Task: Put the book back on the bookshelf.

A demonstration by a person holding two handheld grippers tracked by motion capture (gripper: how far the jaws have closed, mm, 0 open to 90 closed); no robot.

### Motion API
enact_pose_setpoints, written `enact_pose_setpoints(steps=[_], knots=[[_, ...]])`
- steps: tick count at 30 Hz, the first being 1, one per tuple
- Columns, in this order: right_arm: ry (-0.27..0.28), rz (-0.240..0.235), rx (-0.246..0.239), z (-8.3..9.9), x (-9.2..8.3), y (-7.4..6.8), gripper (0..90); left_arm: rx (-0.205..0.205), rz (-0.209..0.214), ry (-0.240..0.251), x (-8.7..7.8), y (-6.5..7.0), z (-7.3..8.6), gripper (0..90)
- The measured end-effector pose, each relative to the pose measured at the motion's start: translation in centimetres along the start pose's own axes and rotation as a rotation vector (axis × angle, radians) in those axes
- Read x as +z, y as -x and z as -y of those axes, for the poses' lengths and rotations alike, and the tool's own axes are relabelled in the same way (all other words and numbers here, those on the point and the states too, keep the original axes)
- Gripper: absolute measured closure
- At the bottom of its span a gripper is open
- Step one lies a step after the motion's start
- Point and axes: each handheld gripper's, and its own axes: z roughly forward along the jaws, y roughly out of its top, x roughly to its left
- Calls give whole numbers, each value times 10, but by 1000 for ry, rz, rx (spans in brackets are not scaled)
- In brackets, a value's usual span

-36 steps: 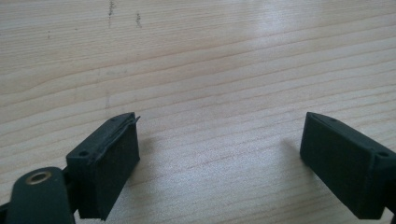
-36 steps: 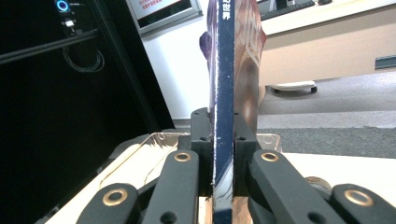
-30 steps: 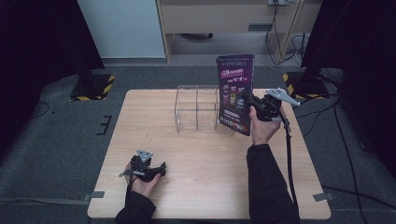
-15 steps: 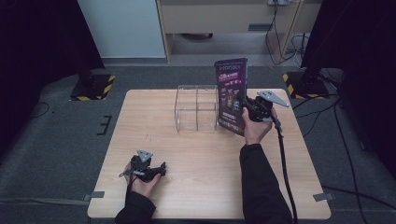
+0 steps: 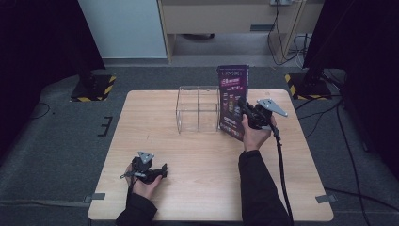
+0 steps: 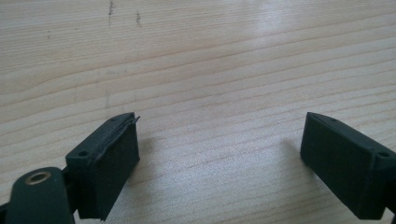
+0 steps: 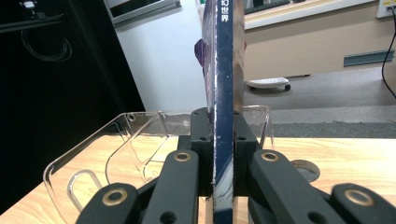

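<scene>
The purple book you hold stands upright just right of the clear acrylic rack, its lower edge hidden behind your hand; small cover print is unreadable. Your right tongs pinch its dark spine. Your left tongs rest spread on the table, near left.

Characters "幻世界" on the book's dark spine (cover print unreadable)

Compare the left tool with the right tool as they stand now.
The left tool has its jaws wide apart with nothing between them; the right tool is clamped on the spine of a purple book. The left tool lies low on the table; the right holds the book upright beside the clear rack. Both are black.
</scene>
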Motion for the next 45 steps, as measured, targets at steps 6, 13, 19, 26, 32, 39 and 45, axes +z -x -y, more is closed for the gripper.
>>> enact_pose_setpoints(steps=[6, 13, 19, 26, 32, 39, 45], knots=[[19, 2, -39, 8, -4, -5, 841, 0, -1, 0, 0, 0, 0, 108], [27, 3, -50, 16, -10, -3, 839, 0, -1, 0, 0, 0, 0, 107], [15, -5, -66, 20, -19, -2, 835, 0, -1, 0, 0, 0, 0, 107], [-43, -14, -104, 21, -31, -1, 831, 0, -1, 0, 0, 0, 0, 107], [-87, -32, -126, 23, -40, 0, 830, 0, -2, 0, 0, 0, 0, 106], [-155, -45, -130, 29, -56, 3, 830, -1, -3, 0, 0, 0, 0, 106], [-183, -48, -137, 34, -64, 3, 828, -1, -2, 0, 0, 0, 0, 106]])
